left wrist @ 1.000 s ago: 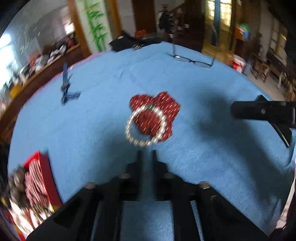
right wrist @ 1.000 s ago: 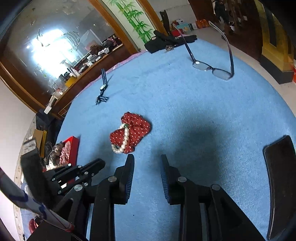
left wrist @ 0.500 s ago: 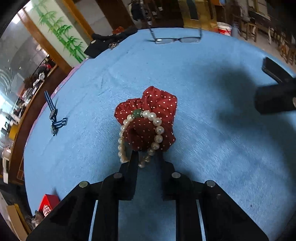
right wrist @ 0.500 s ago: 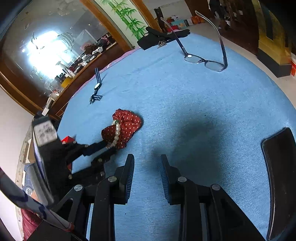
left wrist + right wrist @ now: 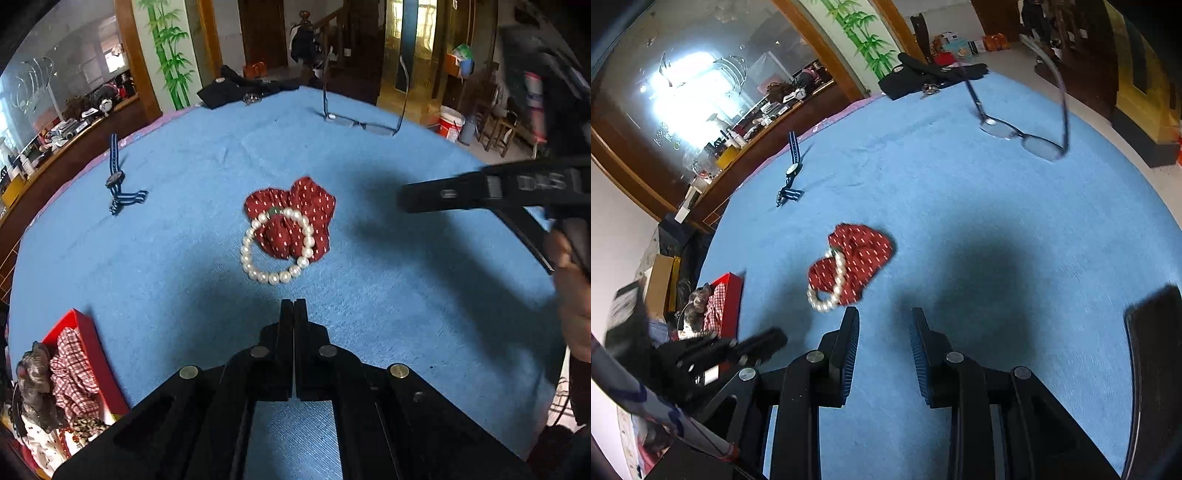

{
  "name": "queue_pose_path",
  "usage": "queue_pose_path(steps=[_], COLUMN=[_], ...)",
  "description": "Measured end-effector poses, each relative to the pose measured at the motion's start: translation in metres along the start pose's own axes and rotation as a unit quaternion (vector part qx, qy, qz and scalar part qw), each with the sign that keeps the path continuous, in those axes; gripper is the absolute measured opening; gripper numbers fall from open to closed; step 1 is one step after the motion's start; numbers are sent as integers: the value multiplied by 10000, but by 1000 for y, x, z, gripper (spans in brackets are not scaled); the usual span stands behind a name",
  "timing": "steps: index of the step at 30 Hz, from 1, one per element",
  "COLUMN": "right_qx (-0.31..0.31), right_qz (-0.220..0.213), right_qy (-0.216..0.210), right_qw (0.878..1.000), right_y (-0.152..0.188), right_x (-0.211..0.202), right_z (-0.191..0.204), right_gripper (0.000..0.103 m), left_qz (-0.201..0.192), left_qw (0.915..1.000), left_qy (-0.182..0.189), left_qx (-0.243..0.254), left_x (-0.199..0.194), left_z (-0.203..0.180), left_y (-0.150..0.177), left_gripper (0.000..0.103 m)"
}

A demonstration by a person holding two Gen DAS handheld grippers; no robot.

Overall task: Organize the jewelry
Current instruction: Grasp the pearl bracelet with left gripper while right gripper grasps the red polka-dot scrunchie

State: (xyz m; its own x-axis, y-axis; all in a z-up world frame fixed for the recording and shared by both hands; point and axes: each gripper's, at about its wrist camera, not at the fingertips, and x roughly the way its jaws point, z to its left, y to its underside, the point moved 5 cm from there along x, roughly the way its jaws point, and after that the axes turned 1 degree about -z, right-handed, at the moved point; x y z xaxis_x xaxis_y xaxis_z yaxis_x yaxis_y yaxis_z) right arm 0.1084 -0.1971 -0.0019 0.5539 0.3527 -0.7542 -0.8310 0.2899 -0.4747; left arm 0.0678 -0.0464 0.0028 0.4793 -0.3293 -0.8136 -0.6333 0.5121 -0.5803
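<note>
A white pearl bracelet (image 5: 275, 246) lies on a red dotted scrunchie (image 5: 295, 218) in the middle of the blue tablecloth; both also show in the right wrist view, bracelet (image 5: 831, 284) and scrunchie (image 5: 855, 258). My left gripper (image 5: 293, 306) is shut and empty, just short of the bracelet; it appears low left in the right wrist view (image 5: 753, 345). My right gripper (image 5: 884, 325) is open and empty, to the right of the bracelet. A red jewelry box (image 5: 86, 350) with checked cloth sits at the near left.
A blue striped watch (image 5: 118, 181) lies far left. Glasses (image 5: 364, 123) stand at the far side. A black cloth (image 5: 236, 88) lies at the far edge. A black phone (image 5: 1152, 350) lies at the right. A small figurine (image 5: 35, 384) sits by the box.
My left gripper pulled back from the bracelet and its jaws closed fully with nothing in them. The bracelet stayed on the scrunchie. The right gripper stayed open.
</note>
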Motion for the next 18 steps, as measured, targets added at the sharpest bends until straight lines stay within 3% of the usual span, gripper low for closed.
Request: queue_pose_path(steps=[4, 7, 9, 18], right_qx=[-203, -236, -272, -255], right_qz=[40, 133, 230, 217], right_qy=[246, 403, 489, 402], right_qw=[9995, 9988, 9982, 9986], right_y=[-25, -37, -40, -41], right_x=[18, 30, 38, 35], right_z=[10, 9, 6, 4], right_gripper=[30, 30, 30, 30], left_qz=[104, 478, 710, 1036], left_qw=[9992, 9956, 9927, 9861], left_qy=[-103, 97, 4, 63], left_qx=[-385, -798, -973, -1297], left_x=[7, 29, 49, 83], left_z=[16, 31, 41, 57], left_y=[-14, -20, -23, -35], left_gripper=[1, 1, 1, 2])
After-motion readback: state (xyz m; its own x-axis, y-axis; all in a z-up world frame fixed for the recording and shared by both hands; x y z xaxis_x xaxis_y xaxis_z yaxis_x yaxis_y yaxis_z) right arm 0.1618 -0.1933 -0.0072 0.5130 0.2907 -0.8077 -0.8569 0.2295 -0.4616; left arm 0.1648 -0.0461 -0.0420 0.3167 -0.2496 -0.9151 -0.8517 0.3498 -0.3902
